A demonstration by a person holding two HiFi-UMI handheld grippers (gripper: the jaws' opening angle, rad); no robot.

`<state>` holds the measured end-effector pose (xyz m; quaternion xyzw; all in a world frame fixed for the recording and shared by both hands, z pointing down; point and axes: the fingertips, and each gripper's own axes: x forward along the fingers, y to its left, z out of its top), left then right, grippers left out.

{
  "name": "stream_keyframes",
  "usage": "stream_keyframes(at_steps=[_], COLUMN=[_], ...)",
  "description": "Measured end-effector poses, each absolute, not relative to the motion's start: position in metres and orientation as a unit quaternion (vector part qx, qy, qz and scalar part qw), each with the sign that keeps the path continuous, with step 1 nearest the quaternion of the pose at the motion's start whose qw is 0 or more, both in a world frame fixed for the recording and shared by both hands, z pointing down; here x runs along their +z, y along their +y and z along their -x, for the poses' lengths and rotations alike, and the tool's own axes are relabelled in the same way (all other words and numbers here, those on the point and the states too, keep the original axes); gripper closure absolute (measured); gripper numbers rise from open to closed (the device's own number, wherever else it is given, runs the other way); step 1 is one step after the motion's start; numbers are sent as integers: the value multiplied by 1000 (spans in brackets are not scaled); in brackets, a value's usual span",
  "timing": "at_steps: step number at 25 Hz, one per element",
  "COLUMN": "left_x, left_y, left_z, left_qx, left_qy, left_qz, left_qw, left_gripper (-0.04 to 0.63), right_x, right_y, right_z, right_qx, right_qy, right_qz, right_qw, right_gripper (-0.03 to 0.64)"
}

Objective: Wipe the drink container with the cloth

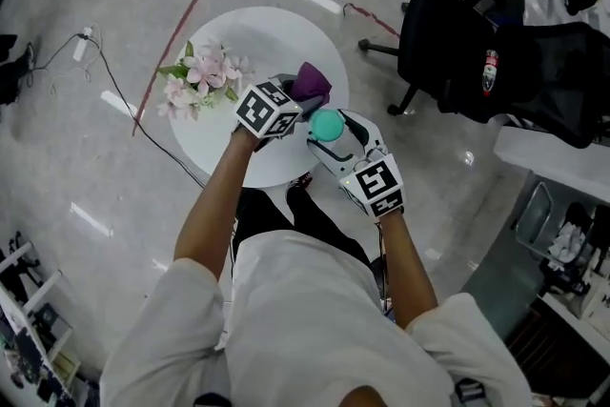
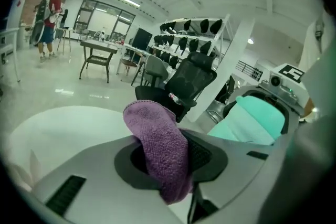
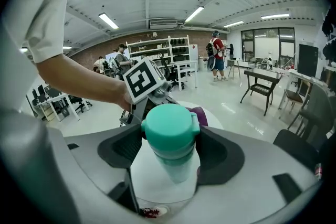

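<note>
My right gripper (image 3: pixel 170 152) is shut on the drink container (image 3: pixel 170 139), a pale bottle with a teal lid (image 1: pixel 327 125); both pads press its sides just below the lid. It is held above the white round table (image 1: pixel 272 43). My left gripper (image 2: pixel 173 157) is shut on a purple cloth (image 2: pixel 163 149), whose free end sticks up past the jaws. In the head view the cloth (image 1: pixel 311 84) sits just left of and beyond the teal lid, close to it. The left gripper (image 1: pixel 286 105) and right gripper (image 1: pixel 334 136) nearly meet. From the left gripper view the container (image 2: pixel 252 120) shows at right.
A bunch of pink artificial flowers (image 1: pixel 202 76) lies on the table's left part. A black office chair (image 1: pixel 477 62) stands to the right of the table. Red tape and a cable run across the floor at left. People and desks stand far off in the room.
</note>
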<state>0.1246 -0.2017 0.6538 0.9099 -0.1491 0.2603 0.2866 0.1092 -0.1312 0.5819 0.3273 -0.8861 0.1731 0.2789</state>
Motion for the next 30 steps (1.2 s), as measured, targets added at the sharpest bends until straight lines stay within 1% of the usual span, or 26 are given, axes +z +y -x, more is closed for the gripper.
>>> stream_keyframes(at_steps=[4,11,15,19,23,26,30], left_x=[686,739,758,748,712,673,625], left_y=[-200,-192,-191,-188,-183,-179,-159], left_z=[-119,-116,-117,-113,-93,-78,-61], left_qx=[240,277,316,327,310,273,234], left_qy=[-169,-165,-164,-179,-237,-288,-334], left_qz=[-893,-872,-867,-869,-874,-877,-879], left_qw=[341,369,349,325,289,270,246], left_gripper=[477,479,477,477,477,477,477], right_x=[584,586,586,584,569,567,564], right_y=[-131,-128,-126,-124,-120,-115,-107], right_z=[-107,-108,-108,-109,-116,-126,-132], right_qx=[176,181,182,182,160,126,77], right_qy=[-886,-881,-877,-881,-904,-921,-927], right_qz=[-328,-346,-358,-348,-298,-226,-93], right_qw=[276,268,265,265,260,292,354], right_gripper=[285,284,284,282,241,233,233])
